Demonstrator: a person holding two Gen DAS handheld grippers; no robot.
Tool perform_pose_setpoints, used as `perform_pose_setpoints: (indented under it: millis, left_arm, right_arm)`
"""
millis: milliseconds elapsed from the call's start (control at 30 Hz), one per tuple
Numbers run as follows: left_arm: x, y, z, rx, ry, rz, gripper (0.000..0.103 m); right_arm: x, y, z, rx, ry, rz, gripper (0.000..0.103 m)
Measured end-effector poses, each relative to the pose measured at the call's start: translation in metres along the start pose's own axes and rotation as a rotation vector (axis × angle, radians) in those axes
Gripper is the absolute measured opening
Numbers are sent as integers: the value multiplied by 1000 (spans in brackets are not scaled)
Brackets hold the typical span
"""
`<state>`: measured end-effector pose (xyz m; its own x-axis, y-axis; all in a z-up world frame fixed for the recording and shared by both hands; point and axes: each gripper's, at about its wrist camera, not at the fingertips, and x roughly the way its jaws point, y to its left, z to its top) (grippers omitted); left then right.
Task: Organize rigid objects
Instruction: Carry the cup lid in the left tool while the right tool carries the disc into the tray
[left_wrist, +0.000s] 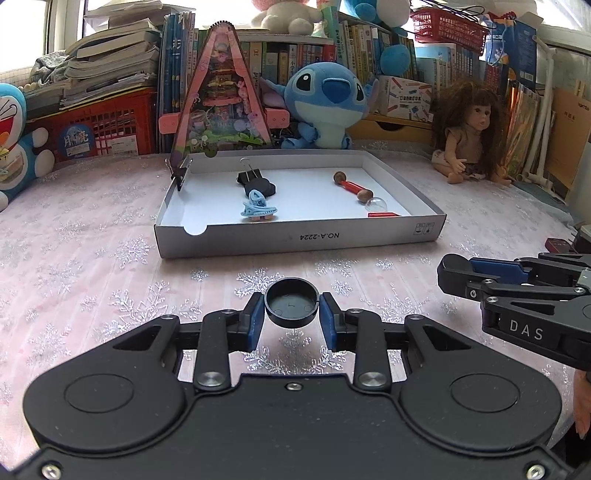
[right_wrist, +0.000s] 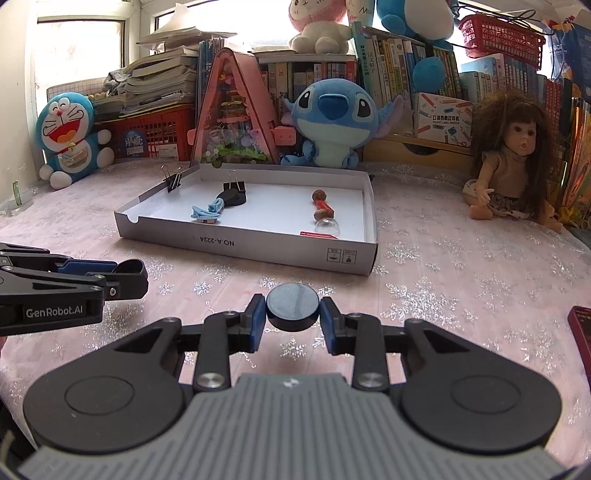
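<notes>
Pink cloth (left_wrist: 92, 258) strewn with silver snowflakes covers the table beneath me, and a wall of books, plush toys and a doll (left_wrist: 467, 136) backs it

Between my left gripper (left_wrist: 291, 314) pads sits a shallow black cap (left_wrist: 291, 308), hollow side up, pinched at both sides and lifted clear of the cloth. My right gripper (right_wrist: 293, 314) clamps a solid black disc (right_wrist: 293, 306) the same way, flat face up, also off the cloth. Each gripper shows at the edge of the other's view, the two side by side and apart

Beyond both lies the grey tray (left_wrist: 295, 242), near edge facing me. Toward its left side rest a black binder clip (left_wrist: 249, 175) and a blue clip (left_wrist: 257, 206); another binder clip (right_wrist: 171, 181) grips the left wall. Toward the right lie a red stick with brown ends (left_wrist: 352, 187) and a clear dome (left_wrist: 376, 205) at the near right corner
</notes>
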<state>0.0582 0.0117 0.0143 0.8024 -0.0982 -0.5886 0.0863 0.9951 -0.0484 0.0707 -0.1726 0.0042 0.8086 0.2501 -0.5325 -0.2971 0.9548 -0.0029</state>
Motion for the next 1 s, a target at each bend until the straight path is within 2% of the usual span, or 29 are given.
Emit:
perform_pose_setpoints:
  millis: [1000]
  left_arm:
    - [28,16,48,-9,-36,57,30]
  right_arm:
    - [21,-14,38,34,-48,-19,37]
